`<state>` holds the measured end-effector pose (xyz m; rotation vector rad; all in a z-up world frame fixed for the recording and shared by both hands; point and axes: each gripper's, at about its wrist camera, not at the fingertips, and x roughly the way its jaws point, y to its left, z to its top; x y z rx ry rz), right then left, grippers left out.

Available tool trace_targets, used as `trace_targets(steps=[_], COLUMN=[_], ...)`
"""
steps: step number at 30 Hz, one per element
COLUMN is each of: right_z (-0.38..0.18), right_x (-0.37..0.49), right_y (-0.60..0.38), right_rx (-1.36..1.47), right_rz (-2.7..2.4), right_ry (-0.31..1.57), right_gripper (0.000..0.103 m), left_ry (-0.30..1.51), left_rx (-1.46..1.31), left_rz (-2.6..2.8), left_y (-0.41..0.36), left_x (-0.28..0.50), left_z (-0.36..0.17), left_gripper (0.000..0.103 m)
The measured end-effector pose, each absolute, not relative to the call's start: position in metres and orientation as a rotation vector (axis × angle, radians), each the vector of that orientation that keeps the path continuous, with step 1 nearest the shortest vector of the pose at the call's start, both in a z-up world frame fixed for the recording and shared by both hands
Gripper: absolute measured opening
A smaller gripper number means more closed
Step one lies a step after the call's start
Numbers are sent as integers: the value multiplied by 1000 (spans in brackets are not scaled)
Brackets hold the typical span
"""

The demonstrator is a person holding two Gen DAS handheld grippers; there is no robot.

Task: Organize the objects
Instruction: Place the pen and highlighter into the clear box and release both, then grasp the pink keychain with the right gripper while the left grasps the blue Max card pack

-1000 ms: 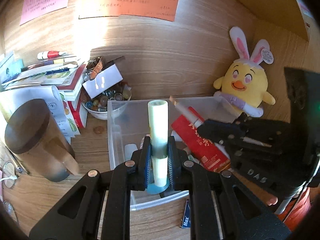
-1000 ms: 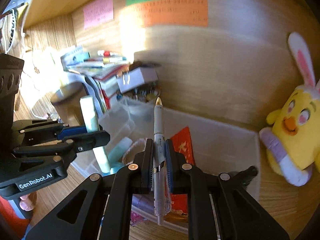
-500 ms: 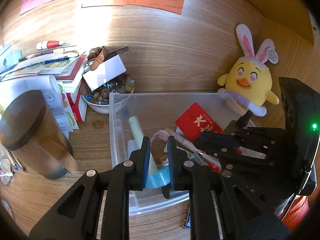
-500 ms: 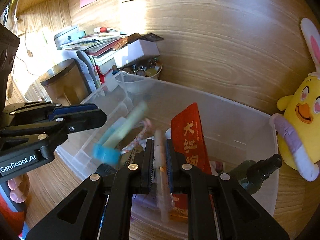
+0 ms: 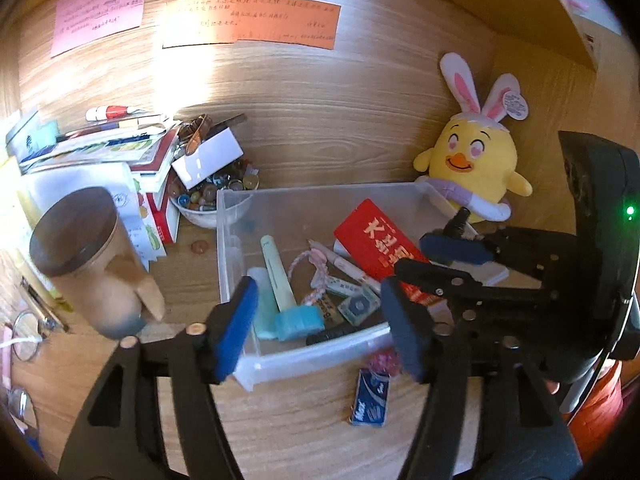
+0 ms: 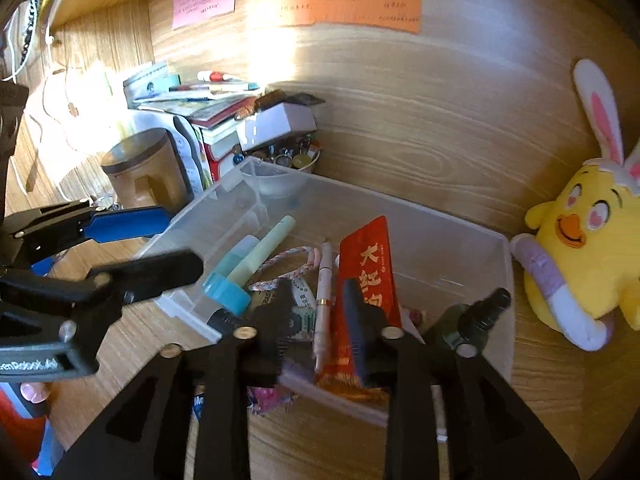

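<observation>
Clear plastic bin [image 5: 320, 354] now holds the pale-green tube [image 5: 277, 276] and pen [image 6: 323, 280]; both tools, left [image 5: 320, 328] and right [image 6: 320, 312], spread empty, probably freeing them for desk clutter.

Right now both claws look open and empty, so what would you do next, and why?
Probably swing the left gripper to the small blue packet lying on the desk in front of the clear bin. The pale green tube and pen already lie inside.
</observation>
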<state>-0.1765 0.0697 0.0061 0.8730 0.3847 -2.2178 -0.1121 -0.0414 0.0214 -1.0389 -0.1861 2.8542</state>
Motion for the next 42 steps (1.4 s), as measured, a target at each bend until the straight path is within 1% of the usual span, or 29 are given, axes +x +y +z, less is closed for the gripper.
trace_targets(steps=[2, 3, 5, 7, 9, 11, 13, 22, 24, 25, 26, 31, 33, 35, 36, 37, 39, 40, 42], right_z=[10, 12, 14, 16, 18, 20, 20, 10, 5, 3, 0, -15, -22, -28, -30, -32, -35, -36, -40], right_x=[-169, -165, -157, -150, -142, -135, -129, -117, -114, -114, -114, -114, -116, -118, -119, -120, -123, -124, -128], right_y=[76, 79, 85, 90, 95, 100, 105, 127, 132, 133, 135, 139, 138, 136, 135, 134, 130, 128, 122], right_rx=[854, 841, 815, 789, 770, 757, 746, 775, 792, 803, 816, 890, 922, 952, 962, 972, 987, 994, 1017], right_rz=[-2229, -2240, -2262, -2279, -2287, -2289, -2290, -2270, -2266, -2261, -2251, -2202, -2188, -2178, -2175, -2172, -2167, -2163, -2151], right_ry=[384, 386, 397, 405, 405, 401, 393, 321, 314, 309, 305, 275, 282, 287, 291, 297, 306, 308, 313], right_gripper=[37, 39, 50, 57, 60, 65, 68, 68, 68, 68, 68, 68, 68, 66, 66, 64, 63, 62, 58], left_ry=[-168, -158, -138, -121, -109, -87, -70, -47, -51, -49, -43, -21, -6, 12, 25, 32, 54, 55, 49], left_rx=[-1040, -1040, -1041, -1046, -1054, -1065, -1077, -1199, -1235, -1249, -1267, -1309, -1320, -1337, -1344, -1349, -1337, -1333, -1317], left_rz=[2856, 2858, 2862, 2860, 2856, 2849, 2836, 2743, 2702, 2675, 2655, 2611, 2604, 2588, 2580, 2572, 2576, 2569, 2576], left_y=[-40, -40, -38, -35, -33, -29, -25, -4, 1, 3, 6, 14, 17, 20, 20, 21, 20, 19, 14], left_x=[-104, -101, -93, -86, -81, -76, -71, -77, -81, -83, -86, -93, -95, -98, -99, -101, -101, -101, -99], left_z=[22, 22, 21, 19, 17, 13, 8, -24, -32, -36, -39, -52, -55, -60, -62, -63, -64, -63, -62], left_gripper=[69, 70, 76, 79, 81, 83, 85, 85, 78, 71, 66, 65, 63, 51, 47, 39, 33, 27, 27])
